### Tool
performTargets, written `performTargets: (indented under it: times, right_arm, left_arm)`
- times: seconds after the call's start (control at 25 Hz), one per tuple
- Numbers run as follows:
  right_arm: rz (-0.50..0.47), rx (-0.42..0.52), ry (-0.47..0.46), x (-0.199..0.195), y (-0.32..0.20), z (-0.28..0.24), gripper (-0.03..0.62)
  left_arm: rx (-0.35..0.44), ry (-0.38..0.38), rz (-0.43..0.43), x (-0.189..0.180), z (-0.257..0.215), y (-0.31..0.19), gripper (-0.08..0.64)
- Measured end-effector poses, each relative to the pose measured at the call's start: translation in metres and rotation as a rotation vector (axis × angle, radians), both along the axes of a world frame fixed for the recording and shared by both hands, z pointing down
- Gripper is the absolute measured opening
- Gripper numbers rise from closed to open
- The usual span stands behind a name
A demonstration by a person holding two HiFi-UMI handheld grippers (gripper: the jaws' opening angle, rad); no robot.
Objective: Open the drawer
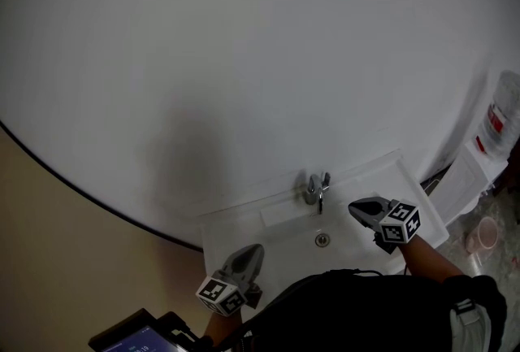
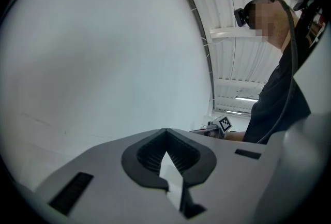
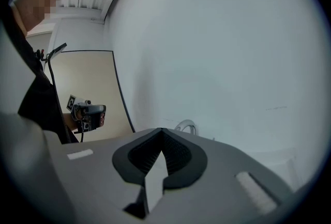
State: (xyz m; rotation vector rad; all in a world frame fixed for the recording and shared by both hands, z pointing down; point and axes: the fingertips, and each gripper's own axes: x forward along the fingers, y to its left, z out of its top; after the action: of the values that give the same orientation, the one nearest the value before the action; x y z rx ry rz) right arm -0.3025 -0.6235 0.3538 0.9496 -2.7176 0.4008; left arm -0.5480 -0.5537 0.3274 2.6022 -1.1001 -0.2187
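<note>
You stand in front of a white sink [image 1: 422, 208] that is fixed on a big white wall [image 1: 244, 33]. In the head view the tap [image 1: 317, 188] is at 12 o'clock from the drain [image 1: 322, 240]. Your left gripper [image 1: 253, 251] is over the sink's near left edge, at about 8 o'clock from the drain, and it points toward the wall. Your right gripper [image 1: 356, 208] is over the right part of the basin, at about 2 o'clock from the drain, with its tip near the tap but apart from it. In the left gripper view the jaws of the left gripper [image 2: 166, 132] are closed, the tips touch each other and nothing is between them. In the right gripper view the right gripper [image 3: 162, 132] is also fully closed and it holds nothing. There the curved top of the tap [image 3: 186, 125] shows just beyond the tips, at 1 o'clock from them. The two grippers are well apart, one at each side of the basin. I cannot tell where the drawer is, because no view shows it.
</note>
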Motion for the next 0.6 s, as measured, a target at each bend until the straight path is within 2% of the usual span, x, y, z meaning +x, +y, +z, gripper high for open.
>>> performTargets:
  times: [0.16,0.32,0.6]
  right_arm:
    - [-0.069,-0.005,-0.019,0.028,-0.029,-0.003,-0.003]
    - [-0.106,-0.006,-0.039,0.048,-0.047,0.005,-0.003]
    - [-0.055,-0.025,-0.076,0.068,-0.05,0.024,-0.003]
  left_arm:
    - [-0.05,0.023,-0.047,0.044,0.004,-0.015,-0.008]
    - [-0.085,-0.007,-0.077,0.073,0.011,-0.028,-0.008]
    - [-0.073,-0.072,-0.024,0.096,0.013,-0.041,-0.008]
